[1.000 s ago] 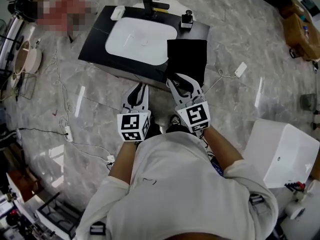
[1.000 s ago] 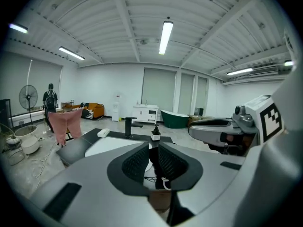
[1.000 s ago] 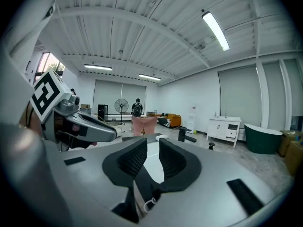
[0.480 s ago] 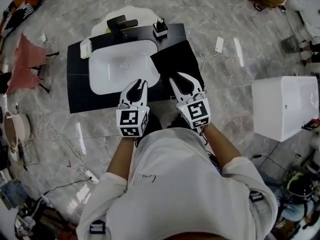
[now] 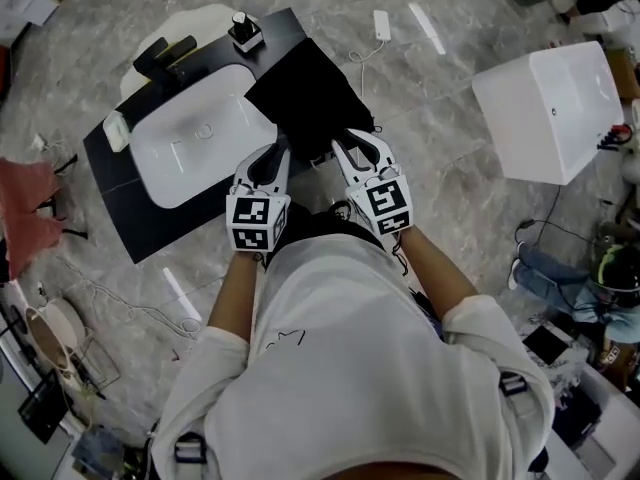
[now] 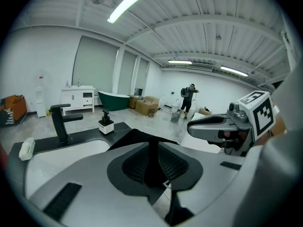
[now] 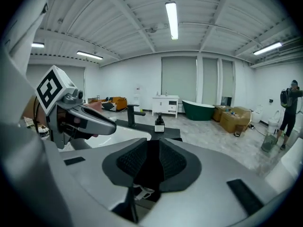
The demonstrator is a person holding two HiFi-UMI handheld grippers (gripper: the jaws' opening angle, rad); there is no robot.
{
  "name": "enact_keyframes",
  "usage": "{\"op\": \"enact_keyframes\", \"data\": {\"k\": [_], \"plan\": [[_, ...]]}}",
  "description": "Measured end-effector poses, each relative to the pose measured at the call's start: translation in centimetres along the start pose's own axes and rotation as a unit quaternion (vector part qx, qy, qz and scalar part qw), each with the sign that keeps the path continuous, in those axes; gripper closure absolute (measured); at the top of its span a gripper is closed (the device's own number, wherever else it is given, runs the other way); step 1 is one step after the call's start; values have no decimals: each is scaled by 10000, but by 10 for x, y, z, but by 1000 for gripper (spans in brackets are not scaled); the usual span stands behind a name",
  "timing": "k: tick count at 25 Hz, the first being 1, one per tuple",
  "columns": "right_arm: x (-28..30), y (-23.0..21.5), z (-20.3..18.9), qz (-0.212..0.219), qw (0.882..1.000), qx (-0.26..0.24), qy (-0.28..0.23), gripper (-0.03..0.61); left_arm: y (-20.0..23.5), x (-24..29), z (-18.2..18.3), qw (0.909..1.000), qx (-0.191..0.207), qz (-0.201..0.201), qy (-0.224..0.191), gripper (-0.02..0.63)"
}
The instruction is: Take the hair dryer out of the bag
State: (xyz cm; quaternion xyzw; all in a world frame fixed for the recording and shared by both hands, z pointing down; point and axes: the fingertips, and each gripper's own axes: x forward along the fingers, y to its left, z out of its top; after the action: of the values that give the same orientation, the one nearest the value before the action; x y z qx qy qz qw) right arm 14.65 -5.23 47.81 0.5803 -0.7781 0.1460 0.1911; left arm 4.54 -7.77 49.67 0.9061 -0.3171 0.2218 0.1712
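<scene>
Far left on the black counter [image 5: 120,218]: a small white block [image 5: 116,131], then the white sink basin [image 5: 190,148] with a black faucet [image 5: 165,58] behind it. A black-and-white pump dispenser [image 5: 243,31] stands at the back corner.

Right of the basin, on the counter's right end, lies the black bag [image 5: 300,103], slumped flat. The hair dryer can't be seen in any view, and nothing pokes out of the bag.

The person stands at the counter's near edge with both grippers side by side and close together, both pointed slightly downward at the bag.

The left gripper [image 5: 281,149] has its tips at the bag's near left edge, by the basin. Its jaws are a narrow slit apart with nothing between the pads.

The right gripper [image 5: 352,146] has its tips over the bag's near edge. Its jaws are also narrowly parted and hold nothing. Whether either gripper touches the fabric can't be told.

Further right, on the marble floor, are a white plug with its cord [image 5: 381,23] and a white tub [image 5: 550,108], well apart from the counter.
</scene>
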Motion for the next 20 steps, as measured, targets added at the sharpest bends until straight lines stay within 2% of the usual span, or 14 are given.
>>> {"op": "enact_keyframes", "data": {"k": [4,10,14,16,20], "plan": [[-24,-20,-33,-67,9995,305,70,511,-36,23,-15,9992,164,-143,340,538],[-51,-36,-71,-209,9967,789,34,511,-71,40,-36,9936,645,-281,881,538],[-65,-43,-98,-123,9939,1091,69,511,-97,49,-47,9891,916,-360,1096,538],[-66,-46,-108,-56,9928,1197,61,511,-106,55,-54,9838,1203,-401,1270,538],[-67,-49,-122,-135,9896,1433,33,511,-106,67,-66,9668,1809,-435,1749,534]]}}
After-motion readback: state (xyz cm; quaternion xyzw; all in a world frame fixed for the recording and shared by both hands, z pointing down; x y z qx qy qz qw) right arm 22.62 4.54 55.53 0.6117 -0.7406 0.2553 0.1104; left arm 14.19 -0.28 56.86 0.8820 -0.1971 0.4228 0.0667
